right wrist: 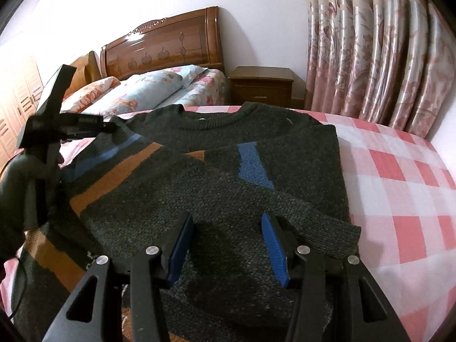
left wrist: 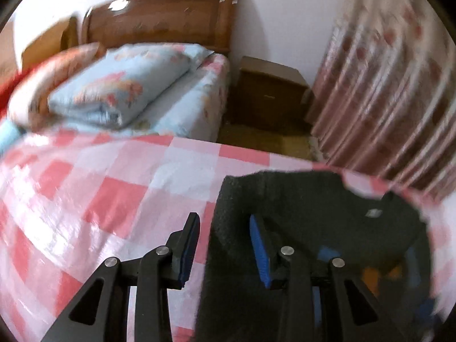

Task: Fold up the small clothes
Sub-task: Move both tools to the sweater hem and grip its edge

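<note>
Sweater [right wrist: 216, 176], dark knit with blue and orange patches, lies on the pink-checked bed [right wrist: 399, 171], a sleeve folded across its front. Right tongs [right wrist: 228, 245] hover wide above that sleeve, holding nothing. Left tongs [left wrist: 225, 245] gape wide at the sweater's left edge. Farther off: pillows [right wrist: 148, 88], headboard [right wrist: 171, 45], nightstand [right wrist: 262, 85], curtain [right wrist: 370, 51].

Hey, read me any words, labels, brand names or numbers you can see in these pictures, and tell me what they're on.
None can be read.
Neck tag inside the sweater: too blurred to read.
White lettering on the left gripper: too small to read.
</note>
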Action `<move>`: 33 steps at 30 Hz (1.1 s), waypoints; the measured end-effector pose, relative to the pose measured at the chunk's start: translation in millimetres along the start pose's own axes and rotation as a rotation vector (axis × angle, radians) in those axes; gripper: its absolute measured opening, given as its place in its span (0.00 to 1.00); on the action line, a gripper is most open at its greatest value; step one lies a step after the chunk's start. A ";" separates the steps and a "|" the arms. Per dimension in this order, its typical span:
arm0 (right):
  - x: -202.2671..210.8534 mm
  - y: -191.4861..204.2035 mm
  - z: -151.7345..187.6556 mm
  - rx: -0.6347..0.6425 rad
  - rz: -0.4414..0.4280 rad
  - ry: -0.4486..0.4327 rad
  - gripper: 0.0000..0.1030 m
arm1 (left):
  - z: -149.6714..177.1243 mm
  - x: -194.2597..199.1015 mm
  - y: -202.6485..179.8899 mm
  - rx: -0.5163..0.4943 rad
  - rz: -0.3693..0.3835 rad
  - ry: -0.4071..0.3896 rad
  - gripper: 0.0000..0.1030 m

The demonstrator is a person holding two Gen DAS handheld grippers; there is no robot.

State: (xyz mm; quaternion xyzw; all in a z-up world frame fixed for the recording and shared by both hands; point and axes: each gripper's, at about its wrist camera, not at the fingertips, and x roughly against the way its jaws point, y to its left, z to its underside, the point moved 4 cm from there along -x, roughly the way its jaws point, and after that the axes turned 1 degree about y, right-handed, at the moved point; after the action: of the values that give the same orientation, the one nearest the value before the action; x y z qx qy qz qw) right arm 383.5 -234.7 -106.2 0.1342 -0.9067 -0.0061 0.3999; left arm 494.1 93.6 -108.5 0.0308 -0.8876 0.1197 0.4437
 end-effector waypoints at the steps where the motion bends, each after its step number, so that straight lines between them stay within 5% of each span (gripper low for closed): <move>1: 0.1 -0.5 0.0 -0.003 -0.004 -0.001 1.00 | -4.6 5.8 2.3 0.043 0.048 -0.028 0.36; 4: 0.4 -1.2 -0.3 -0.009 -0.014 -0.001 1.00 | -14.9 9.9 1.2 0.040 0.021 -0.062 0.36; 7: 0.4 -1.6 -0.4 -0.013 -0.023 -0.002 1.00 | -14.6 -25.7 3.2 0.010 -0.088 0.095 0.41; 9: 0.5 -2.4 -0.6 -0.018 -0.031 -0.003 1.00 | -21.2 -27.7 10.4 0.030 -0.092 0.099 0.48; 19: 0.9 -4.6 -0.1 -0.029 -0.045 -0.006 1.00 | -25.2 -25.0 17.1 0.053 -0.063 0.166 0.47; 22: 1.1 -5.6 -0.4 -0.030 -0.046 -0.006 1.00 | -23.5 6.7 24.1 0.145 0.019 0.080 0.37; 27: 1.0 -5.7 -0.4 -0.030 -0.046 -0.006 1.00 | 27.4 61.3 -14.8 -0.073 0.109 -0.027 0.37; 31: 0.8 -5.4 -0.3 -0.028 -0.043 -0.005 1.00 | 77.5 47.1 -27.9 -0.233 0.070 0.048 0.38; 33: 0.5 -5.8 -0.9 -0.025 -0.042 -0.005 1.00 | 81.8 49.8 -24.3 -0.233 0.088 0.001 0.38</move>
State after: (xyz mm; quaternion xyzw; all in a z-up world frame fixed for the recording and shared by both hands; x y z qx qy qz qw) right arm 385.2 -240.3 -105.9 0.1483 -0.9044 -0.0262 0.3992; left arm 404.1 53.0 -111.6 -0.0602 -0.8957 0.0352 0.4392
